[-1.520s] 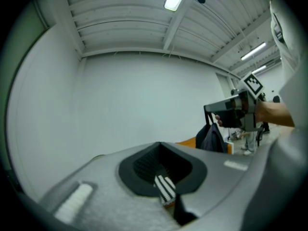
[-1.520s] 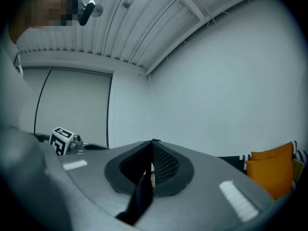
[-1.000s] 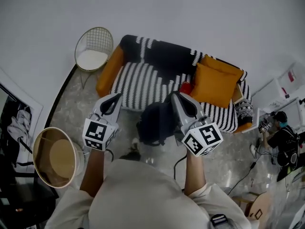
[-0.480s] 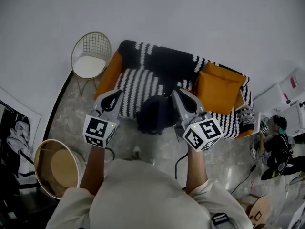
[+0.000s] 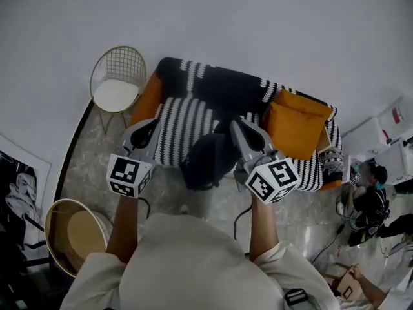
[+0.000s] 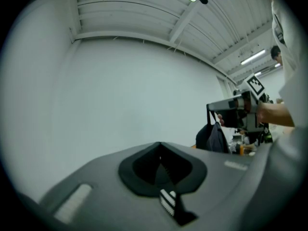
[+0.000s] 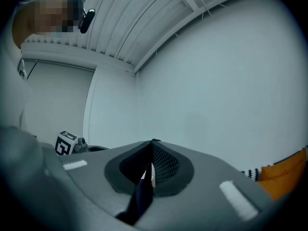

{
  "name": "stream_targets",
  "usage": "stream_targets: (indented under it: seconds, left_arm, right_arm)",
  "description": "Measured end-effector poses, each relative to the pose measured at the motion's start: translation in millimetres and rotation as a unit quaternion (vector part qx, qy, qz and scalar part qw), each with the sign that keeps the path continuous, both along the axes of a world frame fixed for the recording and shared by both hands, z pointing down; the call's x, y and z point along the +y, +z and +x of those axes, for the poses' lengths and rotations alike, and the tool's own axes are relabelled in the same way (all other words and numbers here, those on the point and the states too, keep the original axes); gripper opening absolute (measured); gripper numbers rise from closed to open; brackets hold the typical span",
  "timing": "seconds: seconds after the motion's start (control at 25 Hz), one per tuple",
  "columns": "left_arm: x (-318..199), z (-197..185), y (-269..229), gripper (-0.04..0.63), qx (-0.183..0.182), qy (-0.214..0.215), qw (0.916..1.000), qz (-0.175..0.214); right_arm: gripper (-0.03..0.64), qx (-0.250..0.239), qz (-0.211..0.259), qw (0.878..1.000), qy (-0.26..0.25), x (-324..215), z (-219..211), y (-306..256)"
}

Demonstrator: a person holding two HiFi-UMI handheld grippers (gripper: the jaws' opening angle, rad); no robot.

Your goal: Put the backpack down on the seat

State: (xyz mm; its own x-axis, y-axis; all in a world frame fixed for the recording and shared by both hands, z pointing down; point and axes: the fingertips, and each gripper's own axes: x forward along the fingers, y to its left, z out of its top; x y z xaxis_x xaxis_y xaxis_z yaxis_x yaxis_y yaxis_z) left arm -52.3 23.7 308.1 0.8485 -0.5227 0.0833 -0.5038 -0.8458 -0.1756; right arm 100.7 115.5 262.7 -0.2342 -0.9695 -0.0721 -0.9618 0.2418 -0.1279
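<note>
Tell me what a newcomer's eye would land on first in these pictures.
First comes the dark backpack, hanging by its strap from the shut right gripper at the front edge of the seat. Behind it the black-and-white striped sofa stands against the pale wall. It has a bright orange cushion at its right end and a gold wire chair to its left.

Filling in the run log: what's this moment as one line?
right gripper: shut on backpack strap | backpack: hanging, not yet on sofa | left gripper: shut, empty
</note>
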Motion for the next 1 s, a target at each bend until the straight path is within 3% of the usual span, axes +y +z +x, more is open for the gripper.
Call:
stream_targets:
  seconds: [0.56, 1.0]
  left_arm:
    - [-52.9, 23.2, 6.9, 0.003, -0.001, 0.021, 0.9998, -0.002]
    - [-89.7, 35.0, 12.8, 0.003, -0.002, 0.032, 0.9994, -0.013]
  right_arm:
    - [0.011, 0.001, 0.015, 1.0, -0.002, -55.3, 11.5, -2.6]
    - [0.011, 0.012, -0.017, 1.0, 0.015, -99.4, 24.2, 11.1]
